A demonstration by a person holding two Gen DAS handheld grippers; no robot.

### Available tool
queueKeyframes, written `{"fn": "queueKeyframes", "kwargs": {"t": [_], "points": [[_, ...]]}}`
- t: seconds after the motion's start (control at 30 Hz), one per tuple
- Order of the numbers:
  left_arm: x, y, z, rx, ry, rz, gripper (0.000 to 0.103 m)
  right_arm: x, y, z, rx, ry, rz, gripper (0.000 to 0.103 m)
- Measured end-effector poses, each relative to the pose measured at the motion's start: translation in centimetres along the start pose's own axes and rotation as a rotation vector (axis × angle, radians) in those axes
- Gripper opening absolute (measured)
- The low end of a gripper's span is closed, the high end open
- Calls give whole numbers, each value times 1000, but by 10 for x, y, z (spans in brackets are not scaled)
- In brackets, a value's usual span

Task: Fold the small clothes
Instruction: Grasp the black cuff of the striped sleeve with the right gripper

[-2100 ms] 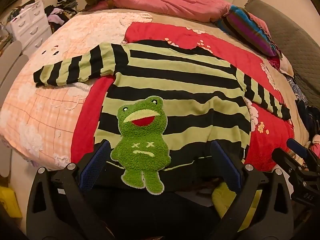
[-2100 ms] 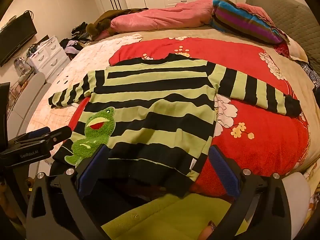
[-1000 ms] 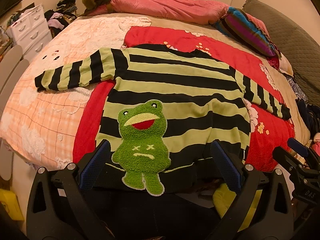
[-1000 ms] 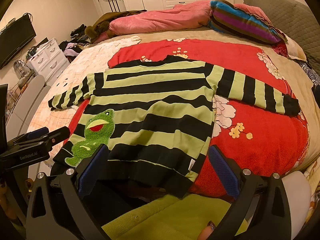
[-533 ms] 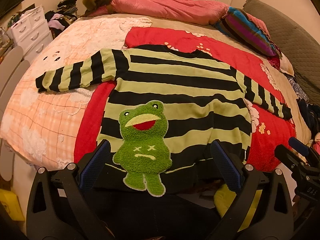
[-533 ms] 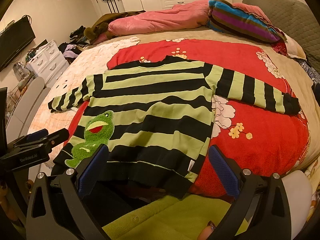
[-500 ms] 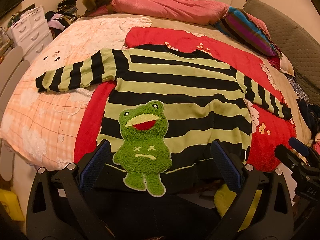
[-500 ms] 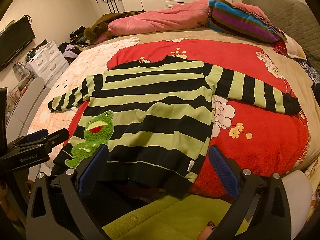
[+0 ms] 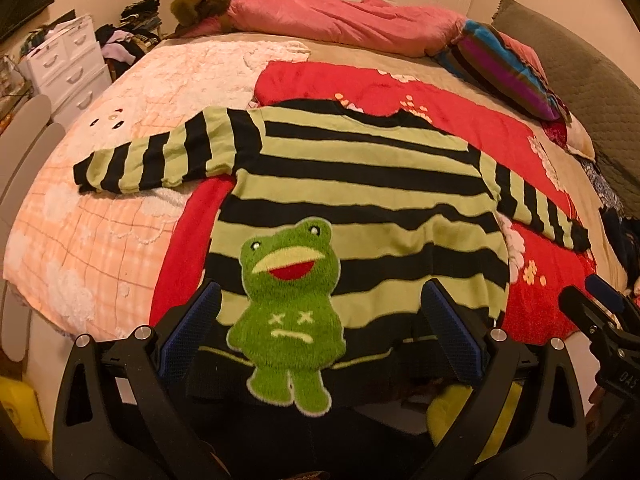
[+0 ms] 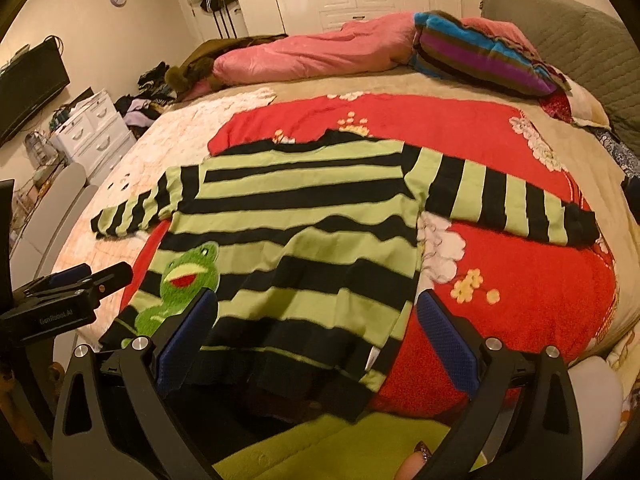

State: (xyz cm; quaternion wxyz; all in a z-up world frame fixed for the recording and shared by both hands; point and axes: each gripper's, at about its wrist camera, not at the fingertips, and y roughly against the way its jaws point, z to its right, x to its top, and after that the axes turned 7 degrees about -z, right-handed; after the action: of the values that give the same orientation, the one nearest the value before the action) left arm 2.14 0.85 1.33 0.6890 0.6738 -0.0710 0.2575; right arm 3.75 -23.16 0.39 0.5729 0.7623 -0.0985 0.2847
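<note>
A small green-and-black striped sweater lies flat and face up on the bed, both sleeves spread out, hem over the near bed edge. A fuzzy green frog patch sits on its lower front. My left gripper is open and empty, just above the hem around the frog. My right gripper is open and empty over the sweater's lower right part. Each gripper shows at the edge of the other's view: the right gripper, the left gripper.
The sweater rests on a red flowered blanket beside a peach cloud-print blanket. A pink duvet and striped pillow lie at the far side. White drawers stand left of the bed.
Both grippers have crept forward and slightly up toward the sweater. Both stay open; the sweater has not moved.
</note>
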Motion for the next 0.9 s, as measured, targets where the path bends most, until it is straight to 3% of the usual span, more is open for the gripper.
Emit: {"fn": "queueKeyframes", "kwargs": {"t": [0.4, 0.7, 0.9], "points": [[39, -34, 11, 48, 33, -2, 94, 33, -21, 53, -49, -100, 36, 99], [70, -68, 25, 69, 48, -16, 94, 52, -36, 123, -124, -214, 50, 99], [89, -91, 35, 67, 53, -34, 94, 65, -43, 187, -232, -291, 87, 99]]}}
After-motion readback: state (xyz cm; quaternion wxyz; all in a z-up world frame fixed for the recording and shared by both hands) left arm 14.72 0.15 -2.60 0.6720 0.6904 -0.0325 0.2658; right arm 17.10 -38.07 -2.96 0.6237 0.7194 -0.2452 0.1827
